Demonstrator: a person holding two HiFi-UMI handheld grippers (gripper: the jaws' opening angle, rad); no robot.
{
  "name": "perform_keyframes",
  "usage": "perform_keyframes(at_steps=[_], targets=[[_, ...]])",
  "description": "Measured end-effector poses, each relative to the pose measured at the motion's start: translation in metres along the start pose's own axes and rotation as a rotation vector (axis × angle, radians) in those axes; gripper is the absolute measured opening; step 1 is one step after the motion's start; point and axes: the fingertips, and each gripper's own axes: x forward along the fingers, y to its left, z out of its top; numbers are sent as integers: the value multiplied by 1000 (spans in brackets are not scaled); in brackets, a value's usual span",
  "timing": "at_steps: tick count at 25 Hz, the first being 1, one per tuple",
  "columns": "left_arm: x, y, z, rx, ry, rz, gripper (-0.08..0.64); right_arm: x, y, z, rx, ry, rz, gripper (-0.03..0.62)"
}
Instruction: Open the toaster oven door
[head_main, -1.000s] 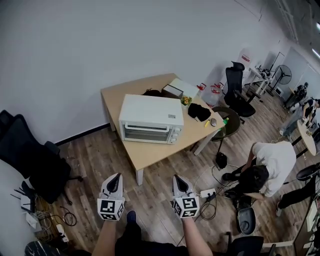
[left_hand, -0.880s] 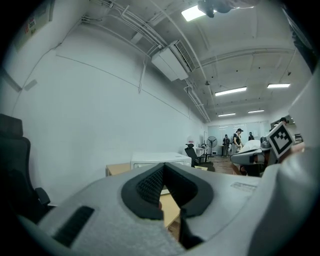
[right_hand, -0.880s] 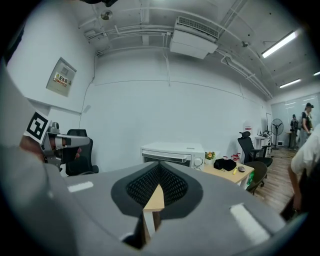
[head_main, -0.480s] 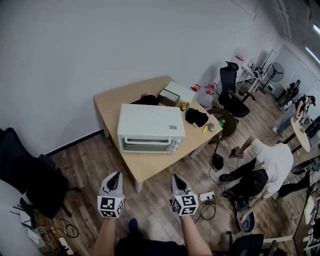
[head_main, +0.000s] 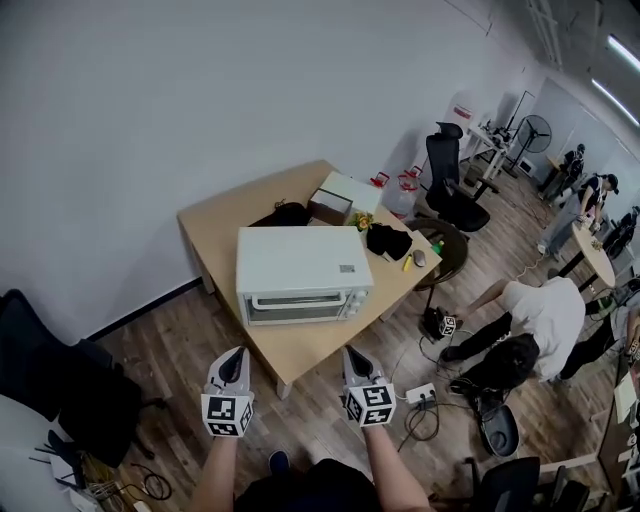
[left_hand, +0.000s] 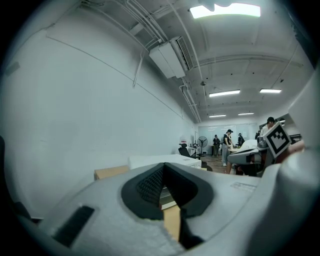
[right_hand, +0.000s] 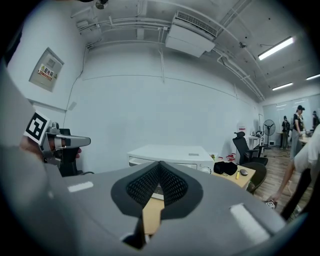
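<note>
Toaster oven shut on the desk, both grippers hanging back short of it

The white toaster oven (head_main: 300, 270) sits mid-desk on the light wood desk (head_main: 215, 220). Its glass door (head_main: 295, 306) is closed and faces the person, with the knobs (head_main: 354, 304) at the door's right end. Behind it there's a box (head_main: 335, 198), and off to the right a black bundle (head_main: 388, 240) of something, can't tell what. The left gripper (head_main: 236, 353) and right gripper (head_main: 351, 352) are side by side over the wood floor (head_main: 180, 330), short of the desk's near edge, well apart from the oven and both pointing at it. Both sets of jaws are together, nothing between them. Further right there's a black office chair (head_main: 452, 190), and a person in a white top (head_main: 545, 312) bent over near a power strip (head_main: 420, 393).
</note>
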Motion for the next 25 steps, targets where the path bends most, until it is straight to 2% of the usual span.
perform_keyframes(at_steps=[4,13,17,25], targets=[[6,3,3,-15,-6,11,-2,5,-7,5,-3,-11,-7,9],[36,-15,4,7,3,33,-2,17,-38,2,17,-7,19,9],[55,-25,7,-26,-22,26,-2,28,-59,1,22,-2,34,9],[75,-26,-7,-11,13,76,-2,46,-76,-4,26,13,71,9]])
